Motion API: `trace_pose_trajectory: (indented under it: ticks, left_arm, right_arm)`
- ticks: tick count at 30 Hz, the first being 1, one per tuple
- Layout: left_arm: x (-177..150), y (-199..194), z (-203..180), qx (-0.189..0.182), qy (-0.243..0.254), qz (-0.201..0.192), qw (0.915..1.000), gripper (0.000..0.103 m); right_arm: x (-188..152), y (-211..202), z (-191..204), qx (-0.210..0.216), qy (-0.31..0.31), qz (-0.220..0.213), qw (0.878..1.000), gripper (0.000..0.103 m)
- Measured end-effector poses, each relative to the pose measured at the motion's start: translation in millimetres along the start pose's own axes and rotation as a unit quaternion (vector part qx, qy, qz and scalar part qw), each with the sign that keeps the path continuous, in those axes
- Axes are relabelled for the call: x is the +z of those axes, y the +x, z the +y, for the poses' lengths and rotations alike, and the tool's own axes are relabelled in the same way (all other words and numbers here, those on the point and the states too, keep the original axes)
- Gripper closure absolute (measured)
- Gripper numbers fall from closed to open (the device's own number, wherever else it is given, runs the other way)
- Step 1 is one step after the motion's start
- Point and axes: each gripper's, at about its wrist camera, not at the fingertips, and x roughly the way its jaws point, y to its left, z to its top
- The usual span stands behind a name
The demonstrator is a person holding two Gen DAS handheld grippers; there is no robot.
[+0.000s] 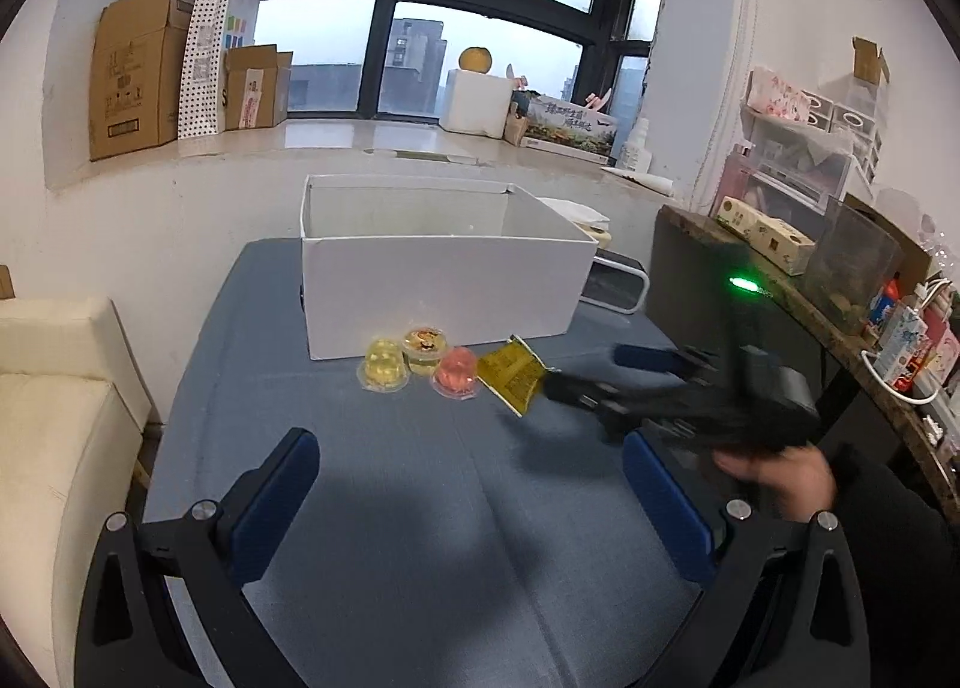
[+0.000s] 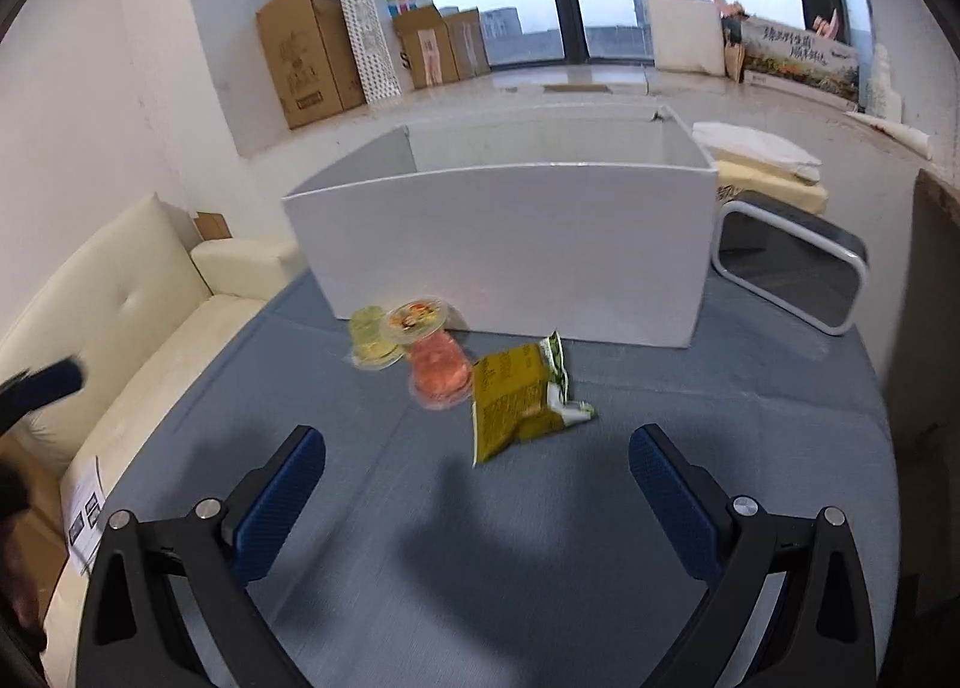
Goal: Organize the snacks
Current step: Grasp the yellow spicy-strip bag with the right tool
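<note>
Bare blue worktop fills the lower frame, open for passage. At centre, jelly cups and a yellow packet crowd the white box wall.

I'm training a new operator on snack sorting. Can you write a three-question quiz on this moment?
1. How many jelly cups sit in front of the white box?
2. True or false: the yellow snack packet is inside the box.
3. Which gripper is nearer the packet: left or right?

Key: 1. Three: pale yellow, printed-lid, pink. 2. False; it lies on the blue table. 3. Right.
</note>
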Motion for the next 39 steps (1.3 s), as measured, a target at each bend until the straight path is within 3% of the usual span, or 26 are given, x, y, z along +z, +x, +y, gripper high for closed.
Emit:
trace_pose_trajectory:
  ticks: [8,10,11,13,15,23,32,39]
  left_arm:
    - [-9.9,2.4,18.2,0.009,-0.021,0.008,0.9997,0.0]
    - [-11.5,3.7,23.8,0.012,-0.026,0.01,0.9995,0.0]
    - [-12.3,4.4,26.2,0.012,-0.03,0.011,0.9994,0.0]
    - [-15.7,5.7,30.4,0.012,-0.036,0.013,0.9992,0.0]
    - [-17.4,8.7,32.8,0.01,-0.042,0.017,0.9989,0.0]
    - [-16.5,31.9,34.8,0.006,-0.047,0.033,0.9983,0.0]
    - [0.8,113.9,12.9,0.01,-0.06,0.072,0.9956,0.0]
    - [20.4,186.0,-6.1,0.072,-0.045,0.102,0.9912,0.0]
  right_arm:
    - [21.1,65.9,-13.0,-0.019,-0.003,0.055,0.998,0.002]
    - [18.6,80.8,-16.2,-0.033,-0.007,0.079,0.996,0.031]
    - [16.6,86.3,-17.5,-0.044,-0.008,0.09,0.995,0.039]
    - [15.2,83.8,-13.5,-0.049,-0.025,0.079,0.995,0.042]
    - [15.4,79.8,-13.8,-0.037,-0.025,0.077,0.996,0.053]
    - [7.1,24.6,-22.1,-0.013,0.014,0.03,0.999,0.056]
    - [-14.3,-54.6,-25.1,-0.011,0.033,-0.034,0.999,0.056]
    - [-45.0,-93.6,-43.9,-0.035,0.053,-0.052,0.997,0.056]
